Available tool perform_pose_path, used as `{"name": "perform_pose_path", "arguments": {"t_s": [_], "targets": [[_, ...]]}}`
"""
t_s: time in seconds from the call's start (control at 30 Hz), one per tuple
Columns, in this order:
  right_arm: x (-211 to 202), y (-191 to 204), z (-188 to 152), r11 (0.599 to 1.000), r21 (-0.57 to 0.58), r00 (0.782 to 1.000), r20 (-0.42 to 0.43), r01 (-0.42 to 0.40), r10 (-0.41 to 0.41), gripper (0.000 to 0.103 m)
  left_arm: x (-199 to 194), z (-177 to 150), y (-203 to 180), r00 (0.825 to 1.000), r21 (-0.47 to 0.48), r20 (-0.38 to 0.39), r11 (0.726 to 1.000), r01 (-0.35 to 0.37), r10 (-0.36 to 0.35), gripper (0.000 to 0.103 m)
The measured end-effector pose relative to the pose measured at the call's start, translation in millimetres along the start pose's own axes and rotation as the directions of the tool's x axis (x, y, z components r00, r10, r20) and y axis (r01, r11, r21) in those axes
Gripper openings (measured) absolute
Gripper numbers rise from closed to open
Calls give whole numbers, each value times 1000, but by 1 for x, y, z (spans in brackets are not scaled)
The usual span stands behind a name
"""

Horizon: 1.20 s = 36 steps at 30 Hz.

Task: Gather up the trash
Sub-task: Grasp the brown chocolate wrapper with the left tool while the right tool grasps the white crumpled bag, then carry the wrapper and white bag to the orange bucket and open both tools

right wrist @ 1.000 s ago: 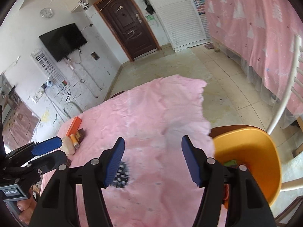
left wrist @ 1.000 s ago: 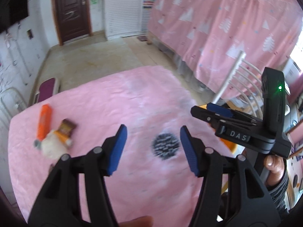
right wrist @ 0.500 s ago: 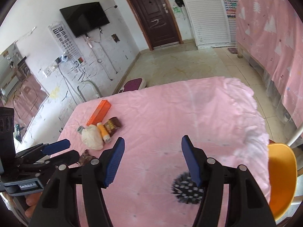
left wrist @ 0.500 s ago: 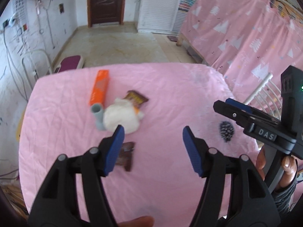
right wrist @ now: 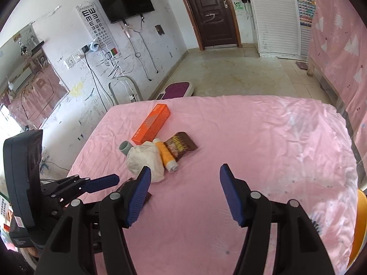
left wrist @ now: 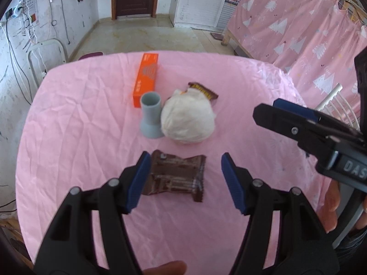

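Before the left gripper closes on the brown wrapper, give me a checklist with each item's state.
1. Left gripper jaws apart: ok, they have just been opening, nothing pinched.
2. Brown wrapper between the pads: ok, it lies flat on the pink cloth, partly behind one pad; contact cannot tell.
3. Wrapper free of other things: ok, apart from the white wad and grey cup.
4. Right gripper out of the way: ok, open, empty, off to the side.
5. Other trash located: ok, second wrapper behind the wad, beside the orange box.
6. Bin for the trash: cannot tell, none in view.
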State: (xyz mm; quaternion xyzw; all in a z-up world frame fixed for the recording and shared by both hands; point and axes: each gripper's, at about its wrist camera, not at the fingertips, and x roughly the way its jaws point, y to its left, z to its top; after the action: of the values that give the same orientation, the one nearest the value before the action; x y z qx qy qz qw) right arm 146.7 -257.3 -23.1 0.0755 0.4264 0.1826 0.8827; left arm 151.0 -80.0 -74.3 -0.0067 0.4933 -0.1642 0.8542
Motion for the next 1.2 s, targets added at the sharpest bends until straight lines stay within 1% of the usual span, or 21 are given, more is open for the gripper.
{"name": "perform_pose_path", "arguments": {"t_s": [0.07, 0.1, 0.2, 0.3, 0.37, 0.67, 0.8, 0.9, 0.97, 1.03, 1.07, 1.2], "targets": [[4, 4, 0, 1000, -8, 1000, -9, -4, 4, 52, 4, -2, 4, 1000, 1, -7, 1000, -10, 10, 59], [6, 7, 1, 1000, -13, 1000, -14, -6, 6, 52, 7, -3, 5, 1000, 4, -12, 1000, -12, 12, 56], [13, 15, 2, 1000, -25, 1000, -23, -10, 9, 52, 10, -4, 4, 1000, 22, -11, 999, -23, 23, 53], [19, 23, 4, 999, -40, 999, -35, -19, 18, 52, 11, -5, 0, 999, 41, -5, 999, -32, 32, 45], [22, 29, 4, 998, -55, 999, -40, -25, 22, 52, 11, -5, 1, 999, 42, -4, 999, -34, 34, 42], [41, 56, 9, 992, -125, 998, -53, -30, 24, 52, -4, -11, 17, 1000, 6, 16, 1000, -10, 10, 41], [51, 62, 11, 990, -141, 998, -65, -25, 16, 52, -6, -12, 23, 1000, -9, 18, 1000, 1, 0, 41], [57, 62, 11, 989, -148, 997, -75, -15, 4, 42, -6, -12, 28, 1000, -21, 16, 1000, 6, -6, 41], [59, 63, 10, 988, -155, 997, -70, 4, -15, 30, -5, -11, 29, 1000, -26, 14, 1000, 10, -9, 41], [59, 62, 10, 988, -154, 998, -66, 9, -19, 24, -5, -11, 30, 1000, -29, 13, 1000, 10, -9, 41], [58, 61, 10, 989, -151, 998, -64, 8, -18, 22, -5, -11, 30, 1000, -29, 12, 1000, 10, -9, 41], [56, 62, 8, 988, -157, 998, -63, 3, -13, 20, -5, -11, 30, 1000, -29, 14, 1000, 7, -7, 41]]}}
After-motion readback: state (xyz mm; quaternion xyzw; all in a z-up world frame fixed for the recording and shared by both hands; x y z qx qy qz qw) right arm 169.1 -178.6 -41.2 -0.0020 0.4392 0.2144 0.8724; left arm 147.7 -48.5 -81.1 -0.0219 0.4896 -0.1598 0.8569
